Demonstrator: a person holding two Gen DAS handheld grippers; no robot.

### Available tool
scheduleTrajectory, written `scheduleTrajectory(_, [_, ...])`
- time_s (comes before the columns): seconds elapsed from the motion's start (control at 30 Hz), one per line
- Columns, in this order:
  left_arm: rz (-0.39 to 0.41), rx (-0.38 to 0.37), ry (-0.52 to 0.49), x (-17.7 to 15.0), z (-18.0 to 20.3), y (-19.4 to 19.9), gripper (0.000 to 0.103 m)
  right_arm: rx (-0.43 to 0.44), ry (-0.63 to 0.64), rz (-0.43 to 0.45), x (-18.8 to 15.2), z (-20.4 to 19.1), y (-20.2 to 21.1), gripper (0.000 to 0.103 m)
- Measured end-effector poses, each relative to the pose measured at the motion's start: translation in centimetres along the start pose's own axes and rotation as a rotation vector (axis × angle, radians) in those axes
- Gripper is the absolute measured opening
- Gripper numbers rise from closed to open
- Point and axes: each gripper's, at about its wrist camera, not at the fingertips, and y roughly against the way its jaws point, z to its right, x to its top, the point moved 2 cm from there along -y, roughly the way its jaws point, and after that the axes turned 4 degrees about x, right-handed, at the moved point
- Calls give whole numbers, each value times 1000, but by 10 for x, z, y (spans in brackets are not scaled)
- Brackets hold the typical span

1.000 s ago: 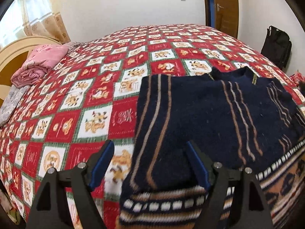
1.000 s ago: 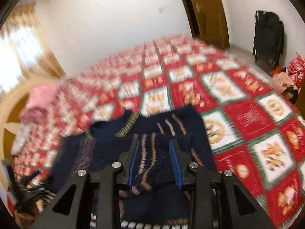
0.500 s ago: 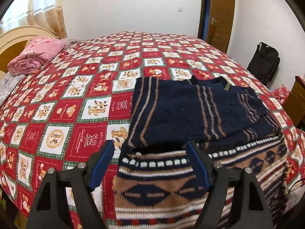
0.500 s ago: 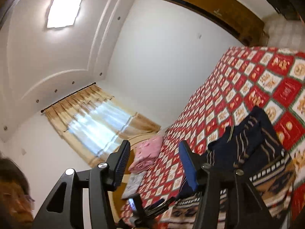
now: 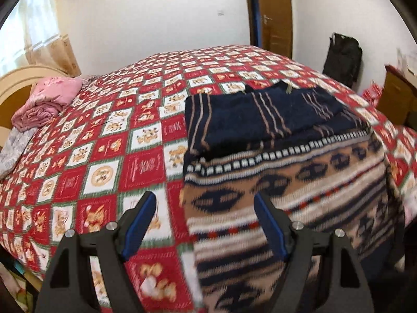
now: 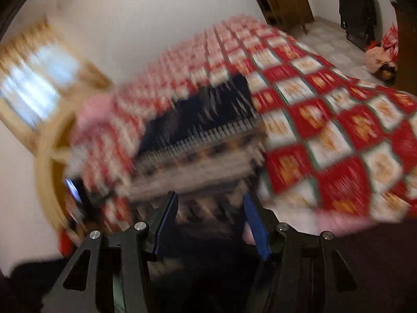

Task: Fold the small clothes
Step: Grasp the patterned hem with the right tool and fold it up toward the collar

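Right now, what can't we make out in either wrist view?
- Sweater hem: left wrist view, cut off by the bottom edge.
- Sweater pattern: right wrist view, motion blur.
- Bedspread prints: right wrist view, smeared.
- Pink bundle by the headboard: left wrist view, too small to identify.

One sweater (image 5: 273, 161); one bedspread (image 5: 109, 156); one backpack (image 5: 342, 54); two grippers (both empty).

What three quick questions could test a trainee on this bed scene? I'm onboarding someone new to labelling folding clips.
1. True or false: the left gripper has its jaws closed on the sweater.
2. What lies by the headboard? A) pink bundle B) shoes C) books
3. Which part of the sweater is folded over: the navy striped top or the patterned hem?

Key: 1 false, the jaws stand open and hold nothing. 2 A, pink bundle. 3 The navy striped top.
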Motion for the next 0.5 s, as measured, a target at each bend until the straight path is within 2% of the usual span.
scheduleTrajectory(0.03, [-4, -10, -6, -6, -1, 4, 80, -23, 35, -47, -11, -6, -1, 55])
scheduleTrajectory(0.1, [-17, -32, -9, -19, -4, 11, 83, -16, 85, -124, -32, -18, -9, 55])
scheduleTrajectory(0.17, [-32, -61, -10, -34, -7, 16, 84, 8, 98, -150, -44, -25, -27, 55])
scheduleTrajectory(0.37, [-69, -73, 21, -70, -20, 26, 84, 128, -119, -191, -67, -5, -108, 55])
scheduleTrajectory(0.5, [-78, -52, 44, -73, -28, 27, 84, 90, -156, -191, -75, -4, -134, 55])
